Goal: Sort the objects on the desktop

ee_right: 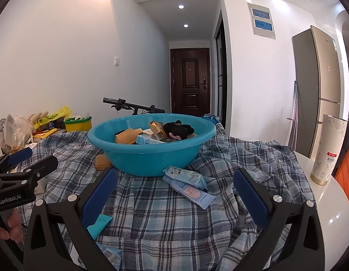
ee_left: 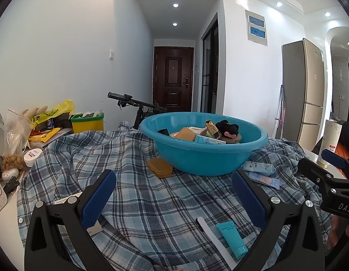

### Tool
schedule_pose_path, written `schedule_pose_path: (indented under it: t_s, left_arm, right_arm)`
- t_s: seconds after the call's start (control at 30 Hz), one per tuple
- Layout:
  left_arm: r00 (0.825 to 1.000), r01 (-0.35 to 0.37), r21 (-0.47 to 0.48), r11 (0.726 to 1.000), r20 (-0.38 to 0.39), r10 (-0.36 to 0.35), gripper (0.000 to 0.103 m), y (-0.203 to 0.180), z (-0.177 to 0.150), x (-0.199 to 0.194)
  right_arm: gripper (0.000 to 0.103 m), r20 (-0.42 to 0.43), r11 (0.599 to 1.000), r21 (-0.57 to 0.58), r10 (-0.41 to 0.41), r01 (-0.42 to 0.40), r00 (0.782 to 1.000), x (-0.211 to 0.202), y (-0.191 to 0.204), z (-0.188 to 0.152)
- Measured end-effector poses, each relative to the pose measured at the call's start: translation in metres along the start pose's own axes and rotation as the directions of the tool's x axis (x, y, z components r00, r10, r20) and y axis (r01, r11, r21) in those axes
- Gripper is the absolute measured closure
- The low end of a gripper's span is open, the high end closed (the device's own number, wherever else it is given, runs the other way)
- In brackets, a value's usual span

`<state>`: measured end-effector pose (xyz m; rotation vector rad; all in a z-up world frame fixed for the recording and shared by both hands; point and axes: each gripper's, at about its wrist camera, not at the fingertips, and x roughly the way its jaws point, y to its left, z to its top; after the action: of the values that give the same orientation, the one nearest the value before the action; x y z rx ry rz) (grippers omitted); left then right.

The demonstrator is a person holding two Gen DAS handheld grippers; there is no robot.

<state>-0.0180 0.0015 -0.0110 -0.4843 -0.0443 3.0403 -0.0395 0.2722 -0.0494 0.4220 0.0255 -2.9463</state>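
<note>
We hold both grippers low over the table, level and pointing forward at the blue basin (ee_left: 203,151), side by side. Our left gripper (ee_left: 174,194) has its jaws spread wide with nothing between them; below it on the plaid cloth (ee_left: 138,205) lie a teal tube (ee_left: 233,237) and a white nail file (ee_left: 214,239). Our right gripper (ee_right: 176,196) is likewise spread wide and holds nothing, its blue pads (ee_right: 251,198) hanging above the cloth. In the right wrist view our hand (ee_right: 9,225) wraps the left gripper's handle at the left edge.

The basin sits on the cloth in the middle of the table and already holds a black plush item (ee_right: 176,129), a tan case (ee_right: 127,137), a light blue box (ee_right: 147,139) and a gold item (ee_right: 156,128). Outside it, an orange case (ee_left: 159,167) touches its left base, and two pale blue packets (ee_right: 188,184) lie just beside its right base. A tall white tumbler (ee_right: 327,149) stands on the bare table at the right.
</note>
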Motion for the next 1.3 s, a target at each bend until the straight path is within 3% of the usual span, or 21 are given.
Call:
schedule_pose_path:
  t_s: [1.3]
  left_arm:
    - [1.0, -0.004, -0.001, 1.0, -0.001, 0.004, 0.0, 0.0006, -0.0019, 0.0015]
  right_arm:
    - [0.0, -0.019, 0.999, 0.032, 0.002, -0.001, 1.0, 0.0024, -0.0046, -0.0003]
